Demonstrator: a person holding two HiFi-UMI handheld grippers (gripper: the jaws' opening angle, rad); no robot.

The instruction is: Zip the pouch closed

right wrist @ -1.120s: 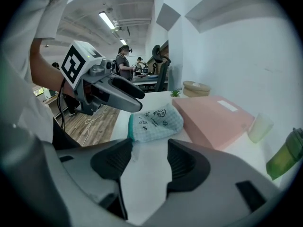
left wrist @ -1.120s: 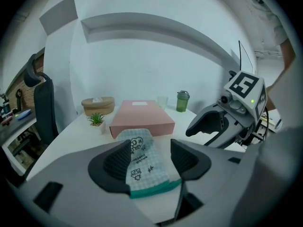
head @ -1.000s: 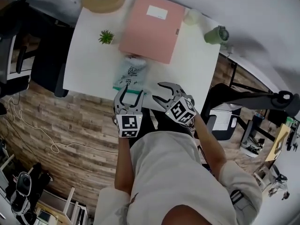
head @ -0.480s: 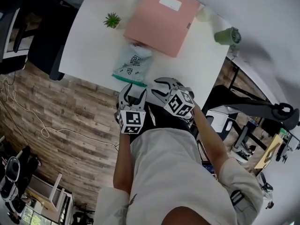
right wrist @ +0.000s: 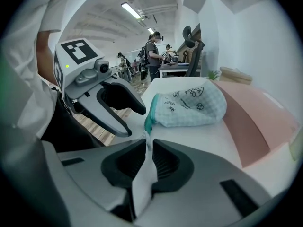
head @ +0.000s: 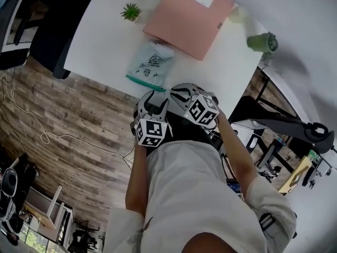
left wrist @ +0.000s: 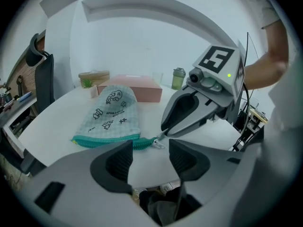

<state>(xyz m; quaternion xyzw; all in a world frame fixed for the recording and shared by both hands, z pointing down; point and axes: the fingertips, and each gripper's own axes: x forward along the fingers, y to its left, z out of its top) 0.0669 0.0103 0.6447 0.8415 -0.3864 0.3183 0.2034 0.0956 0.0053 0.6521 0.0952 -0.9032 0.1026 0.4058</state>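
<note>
A pale green checked pouch (head: 151,61) with a teal zipper edge (left wrist: 112,141) lies on the white table (head: 100,51), its mouth facing the near edge. My right gripper (right wrist: 148,146) sits at the zipper's right end. Its jaws are closing to a thin gap, with the small metal zipper pull (left wrist: 158,144) pinched at their tips. In the left gripper view the right gripper (left wrist: 164,131) points down at that pull. My left gripper (left wrist: 150,151) hovers just off the table's near edge, short of the pouch. Its jaws are closing slightly but stand open, with nothing between them.
A pink folder (head: 189,16) lies behind the pouch, touching its far end. A small potted plant (head: 131,11), a clear cup (head: 238,15) and a green cup (head: 261,42) stand further back. A dark chair (head: 50,41) is left of the table. People (right wrist: 154,56) stand in the background.
Both grippers have come down toward the table's near edge by the pouch. The right jaws, wide apart before, have narrowed onto the zipper's end.
</note>
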